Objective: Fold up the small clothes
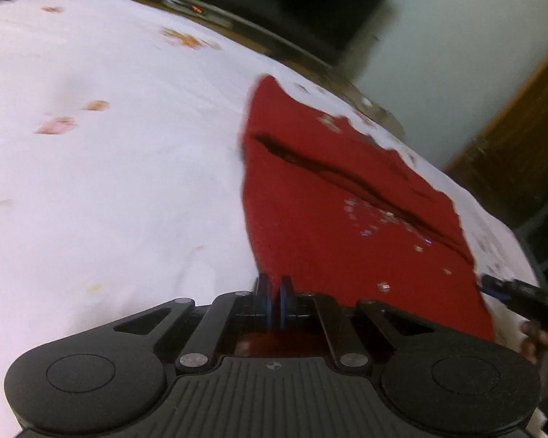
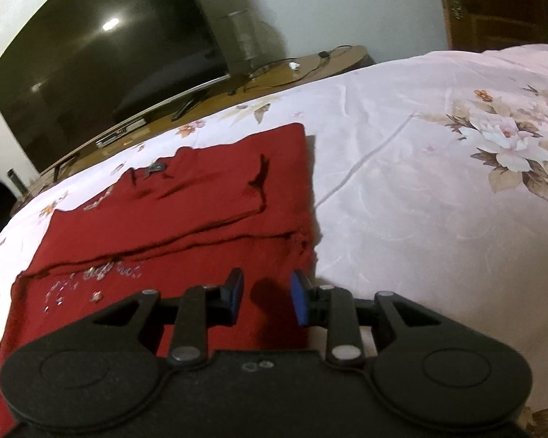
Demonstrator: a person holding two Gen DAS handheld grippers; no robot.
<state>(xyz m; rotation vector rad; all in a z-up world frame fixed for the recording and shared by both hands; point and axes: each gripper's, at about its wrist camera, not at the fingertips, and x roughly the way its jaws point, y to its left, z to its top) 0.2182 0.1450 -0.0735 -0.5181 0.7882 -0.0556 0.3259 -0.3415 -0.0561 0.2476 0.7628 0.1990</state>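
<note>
Left wrist view shows my left gripper (image 1: 274,301) with its blue pads pressed together at the near edge of the red top (image 1: 332,204), probably pinching the hem, though blur hides the cloth between them. My right gripper (image 2: 266,297) hangs open over the same edge, holding nothing. Partly folded, the top lies on the flowered bedsheet (image 2: 420,189), ready for the next fold.

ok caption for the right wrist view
Open right claw poised over near edge of red garment on floral bedsheet.
</note>
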